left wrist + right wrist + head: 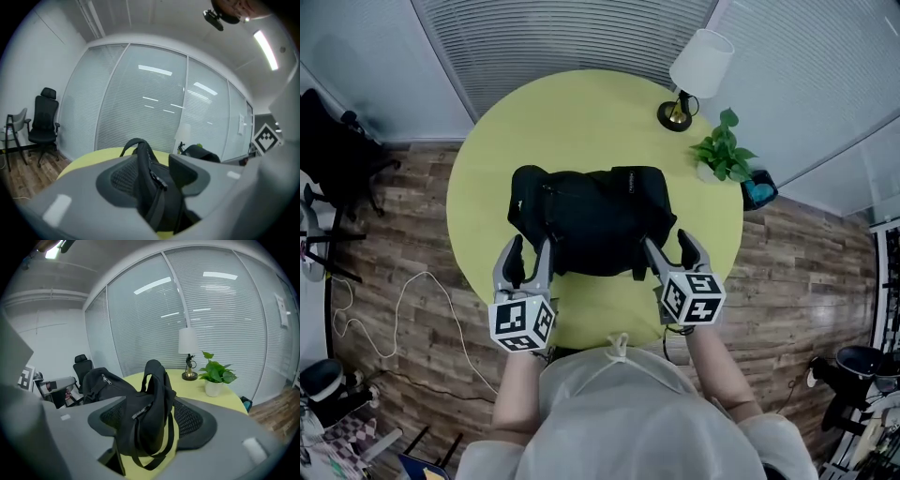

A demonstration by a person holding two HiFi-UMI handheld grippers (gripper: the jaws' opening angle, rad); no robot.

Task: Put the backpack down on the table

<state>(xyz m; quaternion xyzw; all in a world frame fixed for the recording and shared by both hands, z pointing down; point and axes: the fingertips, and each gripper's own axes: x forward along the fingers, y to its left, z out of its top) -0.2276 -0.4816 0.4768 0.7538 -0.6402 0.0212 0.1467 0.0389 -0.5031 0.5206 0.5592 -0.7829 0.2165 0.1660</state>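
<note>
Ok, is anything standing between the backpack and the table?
Nothing visible: the backpack already lies on the table; the lamp and plant stand apart near its far right edge.

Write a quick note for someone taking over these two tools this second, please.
The left hand-held gripper is open, a backpack strap loose between its jaws, not clamped.
The right hand-held gripper is open too, round the other strap.
The backpack lies on the round yellow-green table.
Done: backpack set down and let go.
Left: draw both grippers back clear of the straps.
</note>
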